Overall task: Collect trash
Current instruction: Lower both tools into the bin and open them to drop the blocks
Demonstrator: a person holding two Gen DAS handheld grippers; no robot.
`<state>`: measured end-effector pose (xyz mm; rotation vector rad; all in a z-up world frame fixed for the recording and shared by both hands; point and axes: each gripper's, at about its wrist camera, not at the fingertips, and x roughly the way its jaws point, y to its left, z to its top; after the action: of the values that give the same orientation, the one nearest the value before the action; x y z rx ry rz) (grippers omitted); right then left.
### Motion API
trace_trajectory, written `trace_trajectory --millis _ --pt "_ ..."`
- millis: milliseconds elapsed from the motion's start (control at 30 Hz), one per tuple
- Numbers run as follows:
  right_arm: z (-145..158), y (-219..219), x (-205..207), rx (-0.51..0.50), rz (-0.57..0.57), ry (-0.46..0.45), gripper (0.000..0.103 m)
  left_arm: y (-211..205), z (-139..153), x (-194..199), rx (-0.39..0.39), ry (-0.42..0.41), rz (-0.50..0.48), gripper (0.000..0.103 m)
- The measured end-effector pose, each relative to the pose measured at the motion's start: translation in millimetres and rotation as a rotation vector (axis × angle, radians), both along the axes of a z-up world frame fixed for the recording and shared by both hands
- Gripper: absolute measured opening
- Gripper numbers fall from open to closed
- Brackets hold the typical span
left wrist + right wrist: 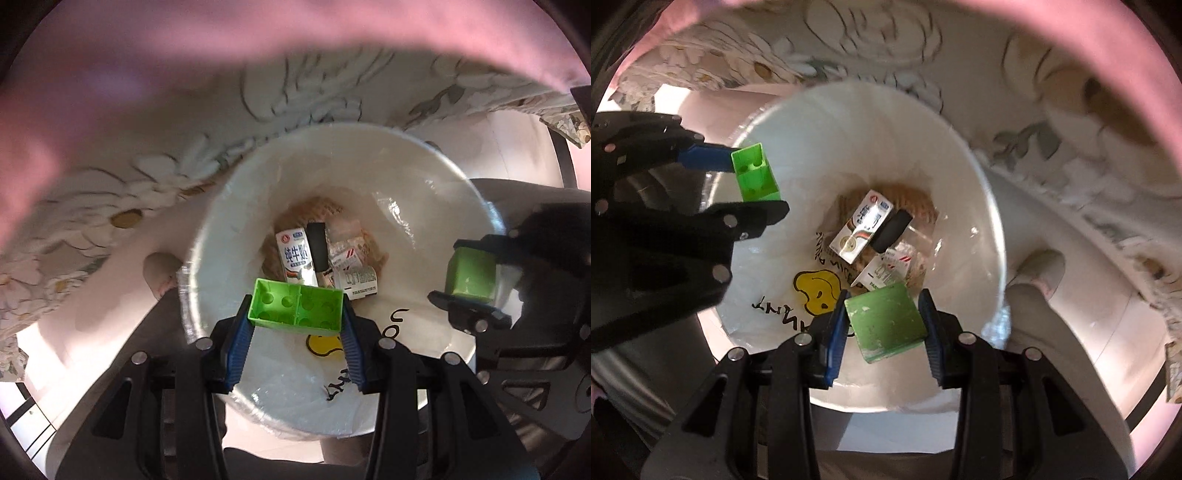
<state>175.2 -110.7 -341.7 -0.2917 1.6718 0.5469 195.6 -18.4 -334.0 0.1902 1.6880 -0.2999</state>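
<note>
A white trash bin (258,184) lined with a clear bag sits below both grippers; it also shows in the right wrist view (960,177). Inside lie a milk carton (293,256), a black object (317,245) and crumpled wrappers (351,258). My left gripper (295,314) is shut on a bright green hollow block (295,304), held over the bin. My right gripper (884,321) is shut on a darker green block (884,321), also over the bin. The left gripper and its block (755,173) show at the left in the right wrist view; the right gripper's block (471,273) shows at the right in the left wrist view.
A floral tablecloth (147,177) hangs beside the bin, with pink cloth (184,55) above it. A foot in a light shoe (1034,273) stands next to the bin on a pale floor. The bin bag has a yellow smiley print (816,290).
</note>
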Motion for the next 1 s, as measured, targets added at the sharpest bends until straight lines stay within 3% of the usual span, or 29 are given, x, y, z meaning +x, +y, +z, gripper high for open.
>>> trace_trajectory --millis 233,433,567,733,1000 --pt "-27.1 1.0 7.0 -0.017 -0.049 0.055 0.039 0.9 -30.6 0.4 -0.035 0.071 0.026 0.047" --pt "-32.0 4.3 8.9 -0.032 -0.043 0.07 0.039 -0.4 -44.6 0.8 -0.044 0.101 0.038 0.047" --pt "-33.9 9.9 8.1 -0.075 -0.001 0.031 0.056 3.4 -53.5 2.8 -0.038 0.123 0.066 0.053" --pt "-33.0 10.1 9.1 -0.07 -0.002 0.03 0.058 1.9 -51.6 5.5 -0.041 0.109 0.071 0.06" --pt "-31.6 9.6 10.0 -0.07 -0.002 0.031 0.058 5.0 -41.0 6.7 -0.036 0.114 0.065 0.06"
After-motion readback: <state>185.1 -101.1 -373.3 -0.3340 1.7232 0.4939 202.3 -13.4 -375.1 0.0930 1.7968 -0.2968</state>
